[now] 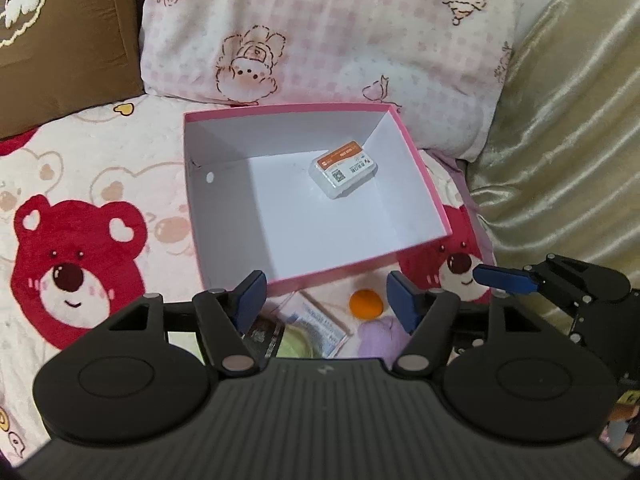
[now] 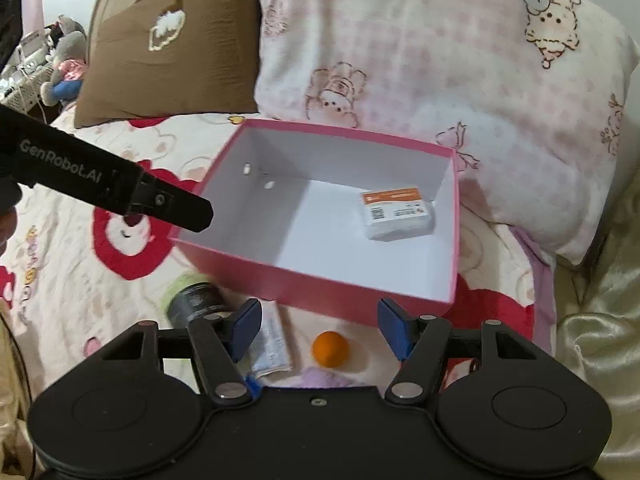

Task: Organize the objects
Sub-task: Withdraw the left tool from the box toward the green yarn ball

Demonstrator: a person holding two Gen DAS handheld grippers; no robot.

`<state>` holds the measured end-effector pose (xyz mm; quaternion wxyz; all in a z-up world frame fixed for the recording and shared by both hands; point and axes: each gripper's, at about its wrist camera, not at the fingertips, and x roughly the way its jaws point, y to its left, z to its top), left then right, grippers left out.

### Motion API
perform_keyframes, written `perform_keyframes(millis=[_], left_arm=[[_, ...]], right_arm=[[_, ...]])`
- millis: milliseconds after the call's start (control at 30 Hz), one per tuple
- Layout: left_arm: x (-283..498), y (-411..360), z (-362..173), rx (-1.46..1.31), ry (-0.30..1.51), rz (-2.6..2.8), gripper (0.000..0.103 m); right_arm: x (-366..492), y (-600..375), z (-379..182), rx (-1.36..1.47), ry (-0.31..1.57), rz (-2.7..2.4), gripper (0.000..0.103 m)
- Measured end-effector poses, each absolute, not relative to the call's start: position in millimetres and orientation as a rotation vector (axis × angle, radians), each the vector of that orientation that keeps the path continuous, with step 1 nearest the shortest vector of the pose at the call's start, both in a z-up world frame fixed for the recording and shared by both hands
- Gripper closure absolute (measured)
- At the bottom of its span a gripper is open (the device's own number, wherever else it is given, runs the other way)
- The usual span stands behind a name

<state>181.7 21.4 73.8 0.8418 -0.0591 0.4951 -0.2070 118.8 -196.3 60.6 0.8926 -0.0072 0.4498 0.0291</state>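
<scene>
A pink box (image 1: 424, 168) with a white inside lies open on the bed; it also shows in the right wrist view (image 2: 312, 276). A small white packet with an orange label (image 1: 344, 170) (image 2: 396, 212) lies inside it at the far right. In front of the box lie an orange ball (image 1: 365, 303) (image 2: 330, 349), a paper sachet (image 1: 320, 326) (image 2: 270, 340), a dark jar with a green lid (image 2: 194, 300) and a purple soft thing (image 1: 382, 336). My left gripper (image 1: 326, 300) is open and empty above these. My right gripper (image 2: 318, 330) is open and empty above the ball.
The bed has a pink blanket with red bears (image 1: 72, 264). A pink patterned pillow (image 1: 320, 32) and a brown pillow (image 1: 64, 36) stand behind the box. A gold satin cover (image 1: 560, 140) lies to the right. The left gripper's body (image 2: 100, 178) crosses the right wrist view.
</scene>
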Motion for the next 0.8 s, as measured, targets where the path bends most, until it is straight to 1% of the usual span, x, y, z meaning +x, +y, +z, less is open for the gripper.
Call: perform_keyframes(millis=[200,267,300,333,367,400,500,567,633,667,700,800], left_arm=[[161.6,34.4,79.1,-0.110,1.058,-0.452,0.038],[155.0,36.6,79.6,-0.108,1.063,-0.468,0.038],[151.3,37.6,79.7,-0.105,1.066,-0.475,0.038],[147.1,38.7,79.7,-0.098,1.069,-0.484,0.037],[142.8,39.3,79.3,-0.091,1.071,-0.492,0.036],[138.4,40.7,78.1,-0.088,1.077,-0.497,0.033],[128.9,45.8,73.5,-0.088,1.093,-0.500,0.028],[121.9,49.5,71.8,-0.077,1.091,-0.506,0.022],[116.1,54.5,70.0,-0.077,1.083,-0.507,0.006],[113.9,57.2,69.1,-0.087,1.081,-0.501,0.003],[112.1,60.0,67.3,-0.100,1.080,-0.488,0.002],[110.4,69.0,59.6,-0.121,1.102,-0.461,0.002]], right_arm=[[101.5,-187.3,68.0,0.006,0.942,0.062,0.033],[96.0,-183.4,68.4,0.005,0.948,0.059,0.028],[93.1,-181.5,68.3,0.005,0.949,0.055,0.016],[89.7,-180.6,68.4,0.012,0.942,0.053,0.010],[86.3,-179.6,68.8,0.020,0.935,0.054,0.010],[83.0,-178.5,68.7,0.030,0.936,0.056,0.010],[72.8,-175.0,68.5,0.059,0.932,0.054,0.010],[65.0,-170.5,68.5,0.066,0.931,0.055,0.010],[54.4,-161.9,69.2,0.047,0.924,0.061,0.010],[48.3,-157.1,69.7,0.037,0.912,0.074,0.010],[42.9,-153.3,70.0,0.038,0.902,0.080,0.010],[33.3,-148.3,68.7,0.068,0.890,0.086,0.010]])
